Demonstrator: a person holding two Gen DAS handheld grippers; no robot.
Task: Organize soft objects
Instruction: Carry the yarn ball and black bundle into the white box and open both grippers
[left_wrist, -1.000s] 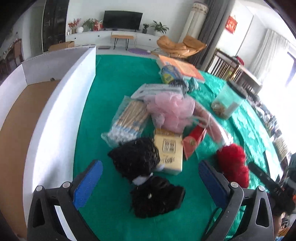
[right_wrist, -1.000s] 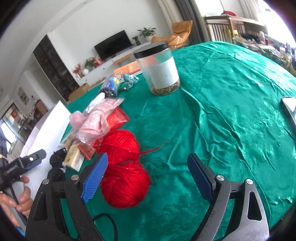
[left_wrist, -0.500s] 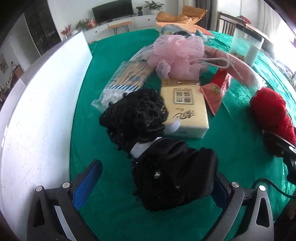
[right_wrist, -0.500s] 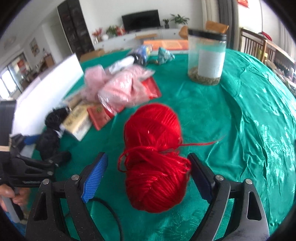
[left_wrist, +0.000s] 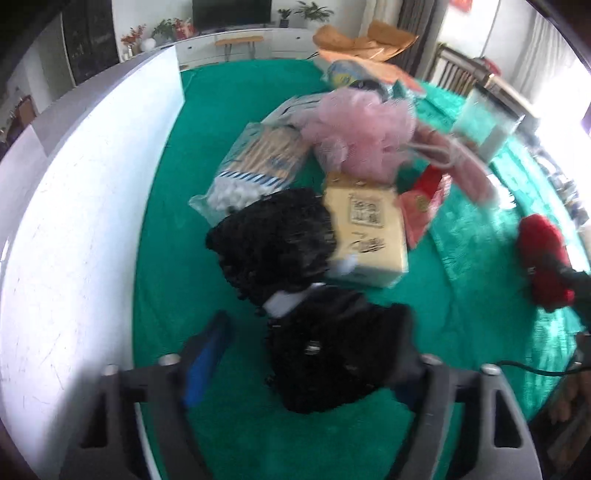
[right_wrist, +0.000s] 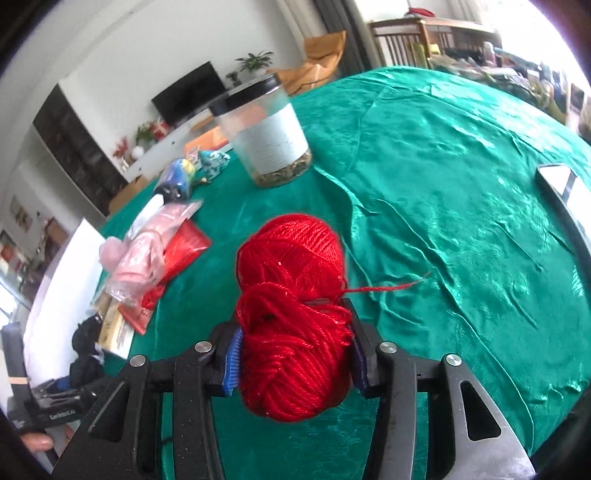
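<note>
A black fuzzy bundle (left_wrist: 332, 350) lies on the green cloth between the fingers of my left gripper (left_wrist: 308, 365). Its jaws are closing: the right finger touches the bundle, while a strip of cloth still shows beside the blue left pad (left_wrist: 207, 362). A second black bundle (left_wrist: 273, 240) sits just beyond it. In the right wrist view my right gripper (right_wrist: 295, 363) is closing, with both pads pressed into the near end of a red yarn ball (right_wrist: 291, 314). A loose strand trails to the right. The same yarn (left_wrist: 543, 251) shows at the left view's right edge.
A tall white box wall (left_wrist: 92, 221) runs along the left. Beyond the bundles lie a tissue pack (left_wrist: 365, 229), a swab bag (left_wrist: 255, 166), a pink pouf (left_wrist: 362, 129) and a red packet (left_wrist: 424, 206). A jar (right_wrist: 269, 129) stands further back, a phone (right_wrist: 554, 177) at the right.
The left gripper has sunk over the near black bundle and its jaws have narrowed around it. The right gripper slid onto the red yarn and closed on it.
</note>
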